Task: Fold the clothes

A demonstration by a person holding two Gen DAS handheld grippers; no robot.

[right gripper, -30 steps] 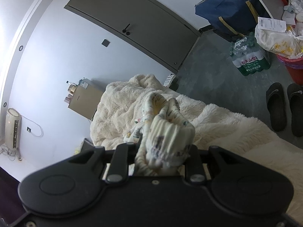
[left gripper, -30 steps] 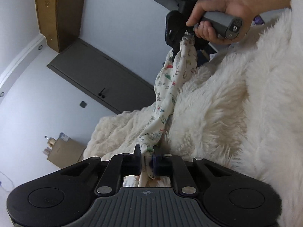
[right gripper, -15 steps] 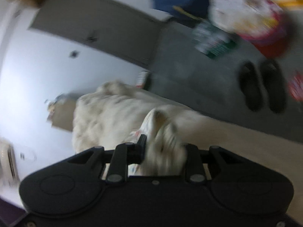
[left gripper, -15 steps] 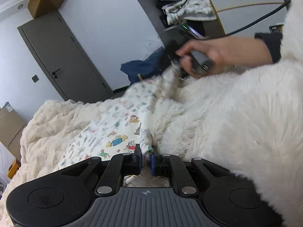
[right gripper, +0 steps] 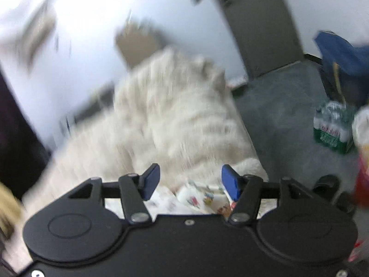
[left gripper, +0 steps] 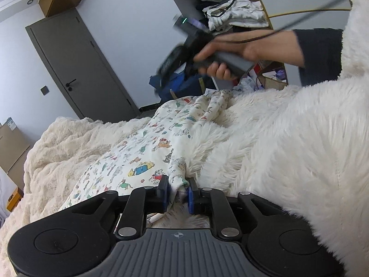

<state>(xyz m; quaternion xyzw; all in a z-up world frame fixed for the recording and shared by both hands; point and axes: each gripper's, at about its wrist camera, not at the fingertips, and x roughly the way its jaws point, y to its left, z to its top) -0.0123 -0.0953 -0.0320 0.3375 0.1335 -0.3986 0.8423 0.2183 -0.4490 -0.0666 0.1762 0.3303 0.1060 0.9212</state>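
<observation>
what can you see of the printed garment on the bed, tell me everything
The printed garment is thin white fabric covered in small colourful cartoon animals. It lies spread, wrinkled, along the fluffy cream blanket, running away from the camera. Its near corner is bunched and pinched in the left tool, whose jaws are shut on it. The far end is gathered into a twisted bunch resting on the blanket, free of the right tool, which is open just above it.
</observation>
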